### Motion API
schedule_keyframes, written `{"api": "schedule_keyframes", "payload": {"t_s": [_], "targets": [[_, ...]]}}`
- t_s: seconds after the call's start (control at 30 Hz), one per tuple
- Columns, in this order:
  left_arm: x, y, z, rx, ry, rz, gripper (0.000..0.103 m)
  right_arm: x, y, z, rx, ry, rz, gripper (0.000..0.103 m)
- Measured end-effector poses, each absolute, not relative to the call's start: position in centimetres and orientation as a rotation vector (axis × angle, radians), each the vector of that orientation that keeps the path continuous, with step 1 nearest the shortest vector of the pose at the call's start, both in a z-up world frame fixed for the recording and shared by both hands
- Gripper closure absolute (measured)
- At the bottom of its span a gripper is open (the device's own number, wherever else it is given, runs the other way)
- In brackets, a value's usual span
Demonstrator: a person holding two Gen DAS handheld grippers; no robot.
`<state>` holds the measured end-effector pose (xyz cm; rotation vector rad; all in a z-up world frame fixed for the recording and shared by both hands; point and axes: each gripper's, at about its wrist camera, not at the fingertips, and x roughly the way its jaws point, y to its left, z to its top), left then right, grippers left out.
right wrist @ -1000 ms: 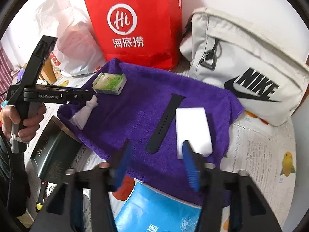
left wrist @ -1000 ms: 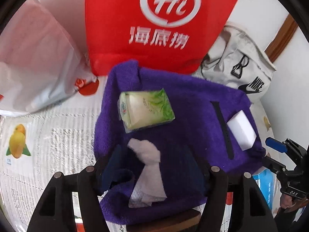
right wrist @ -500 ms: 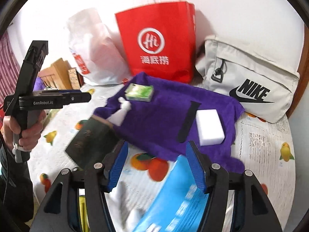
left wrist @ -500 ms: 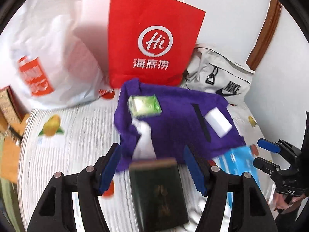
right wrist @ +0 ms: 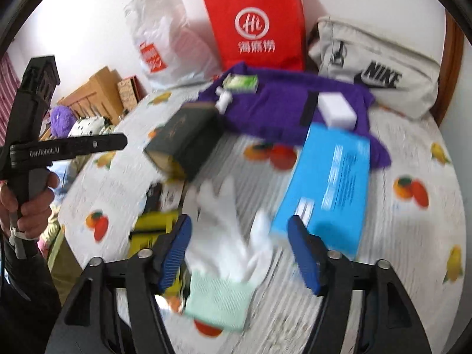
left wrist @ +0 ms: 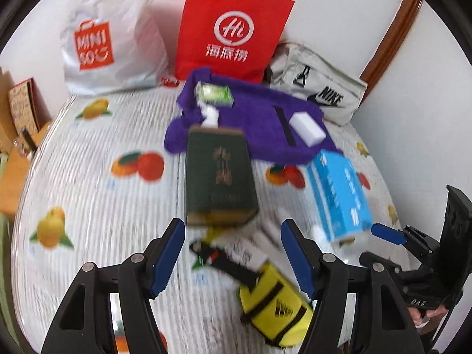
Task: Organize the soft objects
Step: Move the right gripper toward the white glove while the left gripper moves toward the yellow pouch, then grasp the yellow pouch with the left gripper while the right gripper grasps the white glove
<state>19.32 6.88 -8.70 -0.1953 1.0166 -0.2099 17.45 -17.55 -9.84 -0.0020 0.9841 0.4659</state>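
Three bags (left wrist: 233,29), two boxes (left wrist: 219,177), one towel (left wrist: 253,118).

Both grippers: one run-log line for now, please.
left gripper: open, empty | right gripper: jaws opening, over white glove, not gripping | purple towel: flat

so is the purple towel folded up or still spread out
Spread out. The purple towel lies flat on the table with a tissue pack, a black strap and a white sponge lying on top.

On the tablecloth (left wrist: 88,177), the towel (left wrist: 253,112) lies before the Haidilao paper bag (left wrist: 233,26), bearing a tissue pack (left wrist: 215,93), a watch strap (left wrist: 284,126) and a sponge (left wrist: 306,128). The Miniso bag (left wrist: 109,35) stands left, the Nike bag (left wrist: 321,88) right. 2 boxes (left wrist: 218,177) (left wrist: 339,194) lie nearer, the glove (right wrist: 230,236) nearest.
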Motion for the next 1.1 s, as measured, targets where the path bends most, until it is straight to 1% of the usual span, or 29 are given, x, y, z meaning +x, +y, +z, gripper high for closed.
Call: {"api": "schedule_keyframes", "payload": {"t_s": [0.1,0.27,0.47,0.63,0.67,0.7,0.73,0.77,0.8,0.83,0.87,1.03,1.1], "targets": [[17.4,6.3,-10.0,-0.174,1.036,-0.196,0.037,15.7,-17.4,-11.7,-0.004,1.012,0.457,0.031],[14.2,5.4,-12.2,-0.189,1.072,-0.234,0.028,14.3,-17.1,-14.4,0.003,1.054,0.447,0.029],[13.2,3.2,-15.5,-0.213,1.159,-0.244,0.028,12.9,-18.3,-15.3,0.024,1.042,0.428,0.029],[14.0,2.2,-17.1,-0.306,1.172,-0.201,0.028,12.1,-20.2,-15.4,0.068,1.033,0.399,0.029],[14.0,2.1,-17.2,-0.316,1.161,-0.195,0.03,12.0,-20.4,-15.4,0.074,1.032,0.399,0.029],[14.0,2.0,-17.0,-0.317,1.145,-0.197,0.035,11.9,-20.6,-15.4,0.079,1.032,0.401,0.029],[13.9,1.9,-16.9,-0.308,1.13,-0.2,0.055,11.7,-20.7,-15.4,0.081,1.031,0.402,0.029],[13.8,1.8,-16.8,-0.305,1.125,-0.208,0.07,11.6,-20.8,-15.4,0.081,1.029,0.402,0.029],[13.7,1.9,-16.6,-0.319,1.121,-0.225,0.072,11.5,-20.9,-15.4,0.08,1.026,0.402,0.029],[13.7,2.1,-16.5,-0.332,1.114,-0.239,0.078,11.4,-20.9,-15.4,0.083,1.023,0.403,0.029],[13.6,2.3,-16.2,-0.348,1.101,-0.254,0.081,11.4,-21.0,-15.4,0.087,1.021,0.405,0.029],[12.5,3.0,-14.5,-0.357,1.059,-0.318,0.088,11.8,-20.4,-15.5,0.083,1.019,0.413,0.029],[12.0,3.7,-13.8,-0.343,1.045,-0.316,0.088,12.1,-20.0,-15.6,0.066,1.018,0.416,0.029]]}}
